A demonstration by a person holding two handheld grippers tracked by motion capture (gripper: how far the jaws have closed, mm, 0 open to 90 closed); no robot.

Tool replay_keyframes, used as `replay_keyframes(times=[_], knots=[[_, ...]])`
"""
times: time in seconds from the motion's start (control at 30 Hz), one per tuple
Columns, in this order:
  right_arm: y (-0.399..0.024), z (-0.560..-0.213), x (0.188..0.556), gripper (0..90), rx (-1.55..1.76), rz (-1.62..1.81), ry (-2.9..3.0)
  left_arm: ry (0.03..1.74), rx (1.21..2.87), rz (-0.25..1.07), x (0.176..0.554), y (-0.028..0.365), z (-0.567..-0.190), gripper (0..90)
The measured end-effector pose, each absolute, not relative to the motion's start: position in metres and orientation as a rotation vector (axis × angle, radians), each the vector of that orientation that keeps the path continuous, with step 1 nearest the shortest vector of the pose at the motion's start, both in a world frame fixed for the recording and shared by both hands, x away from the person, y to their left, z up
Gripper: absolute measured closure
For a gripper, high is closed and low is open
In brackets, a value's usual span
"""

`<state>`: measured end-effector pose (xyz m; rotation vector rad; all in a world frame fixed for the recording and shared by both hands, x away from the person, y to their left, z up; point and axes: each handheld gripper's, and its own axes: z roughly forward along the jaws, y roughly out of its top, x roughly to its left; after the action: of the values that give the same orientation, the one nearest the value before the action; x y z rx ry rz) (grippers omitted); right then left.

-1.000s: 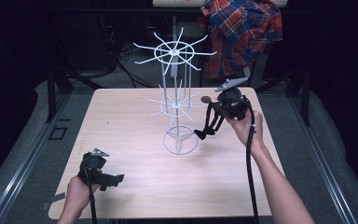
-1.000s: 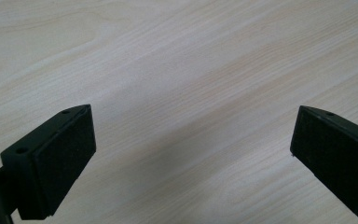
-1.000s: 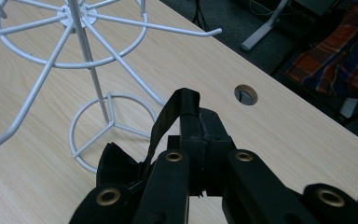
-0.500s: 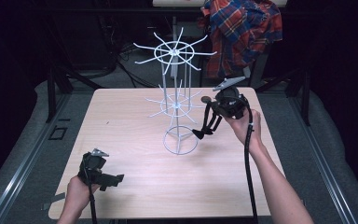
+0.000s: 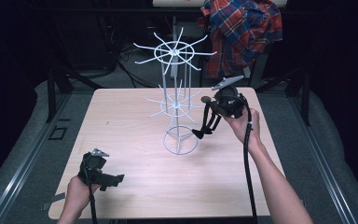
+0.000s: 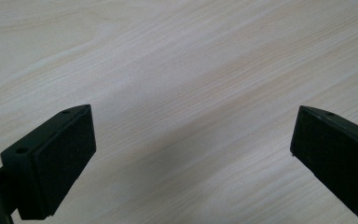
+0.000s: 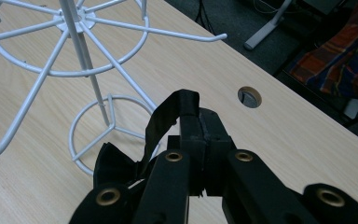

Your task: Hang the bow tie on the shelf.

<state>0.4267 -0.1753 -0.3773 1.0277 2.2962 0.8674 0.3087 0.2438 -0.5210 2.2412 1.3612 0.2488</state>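
**Black strap pinched beside the wire rack**

A black strap (image 7: 170,116) hangs clamped in the right gripper (image 5: 210,122), raised just beside the white wire rack (image 5: 177,100) standing mid-table (image 5: 135,116). The left gripper (image 5: 114,179) rests low near the table's front left corner, jaws spread wide over bare wood. A plaid shirt (image 5: 242,32) hangs behind. No readable writing anywhere.

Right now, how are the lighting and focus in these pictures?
High view: table brightly lit, surroundings dark. Left gripper view: wood grain soft, faint shadow between the open jaws. Right gripper view: white wire rack sharp, black strap clamped in the jaws, nearest parts slightly blurred.
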Motion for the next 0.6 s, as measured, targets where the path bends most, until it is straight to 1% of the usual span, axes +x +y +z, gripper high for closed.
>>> replay_keyframes(times=[0.6], knots=[[-0.1762,-0.382,0.4313,89.8,1.044,0.867,2.323,1.364,2.237,0.252,0.3087,0.2444,-0.5207,0.0]])
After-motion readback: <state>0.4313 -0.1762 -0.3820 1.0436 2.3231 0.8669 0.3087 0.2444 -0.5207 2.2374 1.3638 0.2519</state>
